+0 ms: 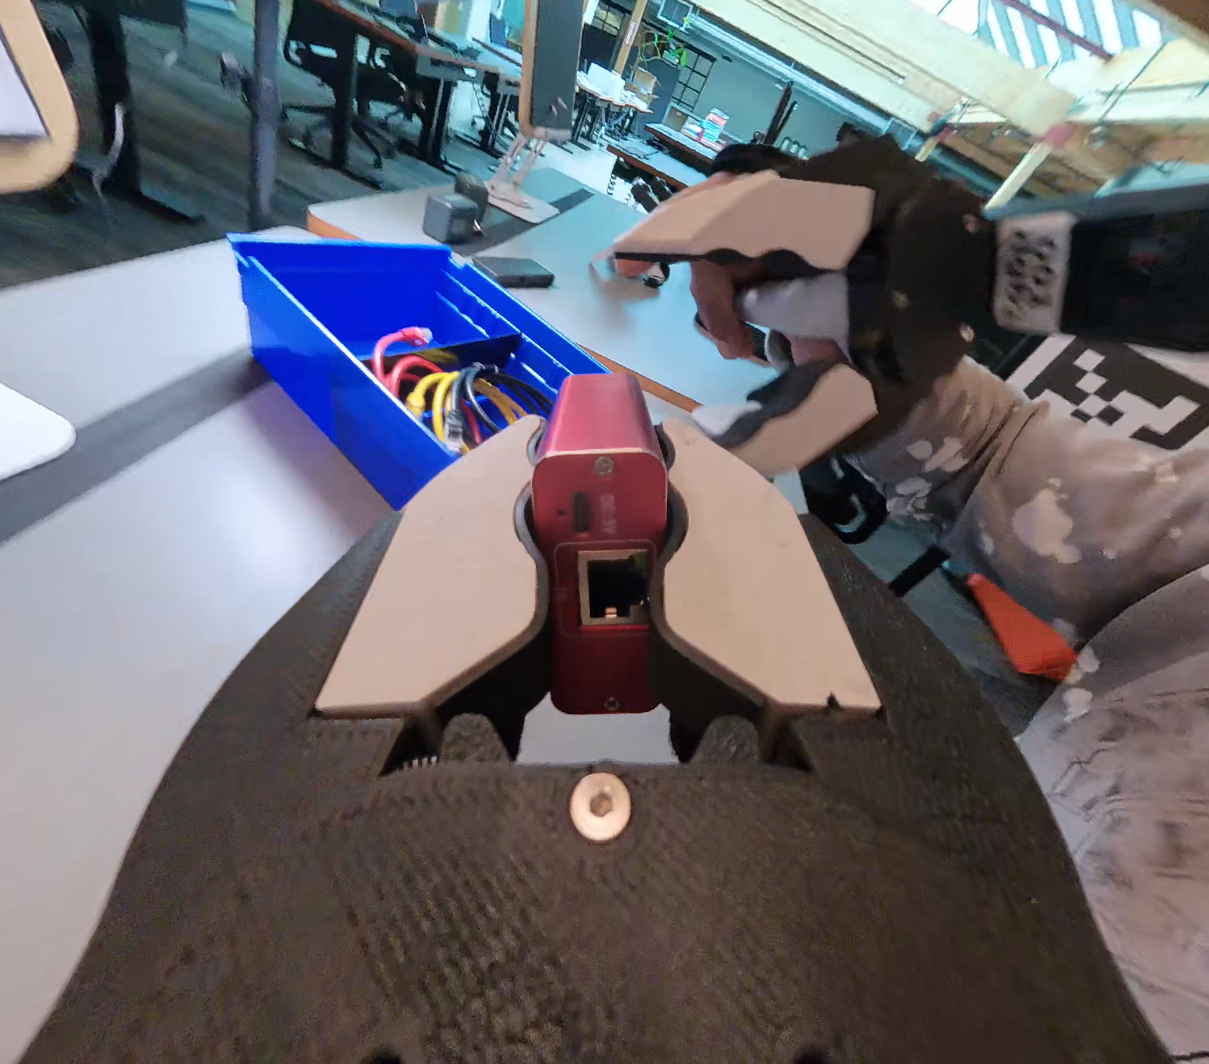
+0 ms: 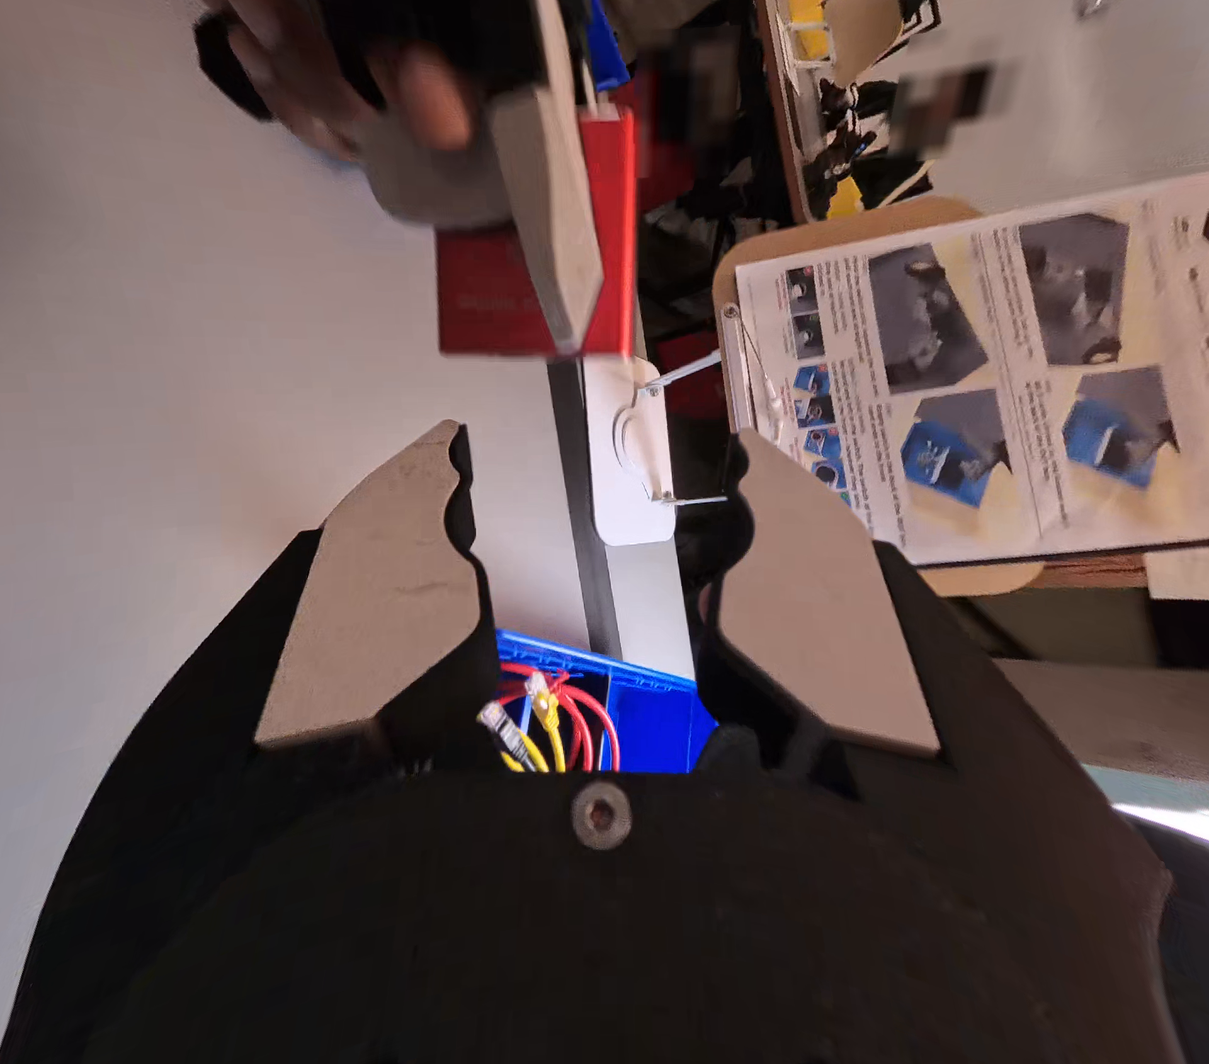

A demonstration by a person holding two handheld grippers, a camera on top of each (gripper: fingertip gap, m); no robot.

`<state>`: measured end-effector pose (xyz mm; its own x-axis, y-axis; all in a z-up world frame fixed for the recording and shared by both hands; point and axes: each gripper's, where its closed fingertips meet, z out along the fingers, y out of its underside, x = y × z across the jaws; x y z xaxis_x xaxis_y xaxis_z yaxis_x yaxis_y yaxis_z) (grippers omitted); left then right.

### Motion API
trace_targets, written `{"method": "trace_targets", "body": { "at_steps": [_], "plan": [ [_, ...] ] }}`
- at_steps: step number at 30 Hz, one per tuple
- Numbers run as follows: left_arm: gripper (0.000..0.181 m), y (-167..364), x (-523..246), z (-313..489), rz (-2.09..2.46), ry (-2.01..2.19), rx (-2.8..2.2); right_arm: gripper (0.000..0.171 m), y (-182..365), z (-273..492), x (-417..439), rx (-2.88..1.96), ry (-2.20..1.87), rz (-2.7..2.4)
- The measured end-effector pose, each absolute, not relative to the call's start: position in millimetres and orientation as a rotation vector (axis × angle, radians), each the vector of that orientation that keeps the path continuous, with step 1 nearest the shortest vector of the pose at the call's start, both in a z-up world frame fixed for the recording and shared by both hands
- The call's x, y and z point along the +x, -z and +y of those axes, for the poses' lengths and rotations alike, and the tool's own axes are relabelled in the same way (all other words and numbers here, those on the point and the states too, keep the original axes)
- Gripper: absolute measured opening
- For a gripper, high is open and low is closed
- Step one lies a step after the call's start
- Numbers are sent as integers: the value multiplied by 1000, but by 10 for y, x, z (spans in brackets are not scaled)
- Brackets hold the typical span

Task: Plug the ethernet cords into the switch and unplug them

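Left claw (image 1: 598, 483): clamped on the red switch (image 1: 598, 516), held above the grey bench (image 1: 163, 542), an empty port facing the camera.
Right claw (image 2: 598, 509): wide apart, empty, hovering over the blue bin (image 2: 654, 718).
Ethernet cords (image 1: 451, 385): red, yellow and black, coiled inside the blue bin, none plugged into the switch.
Blue bin: resting on the bench, just beyond the switch in the left wrist view.
Clipboard (image 2: 981, 372): printed sheet clipped on, well past the bin.
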<state>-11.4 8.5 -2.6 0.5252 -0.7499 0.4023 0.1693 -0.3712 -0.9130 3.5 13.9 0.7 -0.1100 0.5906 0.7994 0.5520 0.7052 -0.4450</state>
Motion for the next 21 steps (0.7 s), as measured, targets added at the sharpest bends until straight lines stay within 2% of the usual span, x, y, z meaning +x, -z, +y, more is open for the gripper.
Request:
{"method": "trace_targets", "body": {
  "at_steps": [4, 6, 7, 13, 16, 21],
  "plan": [
    [29, 224, 50, 181, 444, 1045, -1744, 80, 261, 43, -108, -914, 48, -1813],
    [29, 263, 113, 196, 435, 1036, -1749, 76, 386, 65, -150, -916, 93, -1833],
    [30, 282, 136, 198, 434, 1034, -1756, 67, 401, 75, -172, -897, 110, -1824],
    [47, 214, -33, 247, 432, 975, -1707, 65, 432, 253, -93, -958, 110, -1867],
    [53, 85, -353, 298, 388, 881, -1664, 65, 376, 653, 121, -1128, 70, -1842],
    [54, -4, -693, 277, 421, 699, -1685, 65, 345, 1932, 779, -1493, 142, -1691]
  ]
}}
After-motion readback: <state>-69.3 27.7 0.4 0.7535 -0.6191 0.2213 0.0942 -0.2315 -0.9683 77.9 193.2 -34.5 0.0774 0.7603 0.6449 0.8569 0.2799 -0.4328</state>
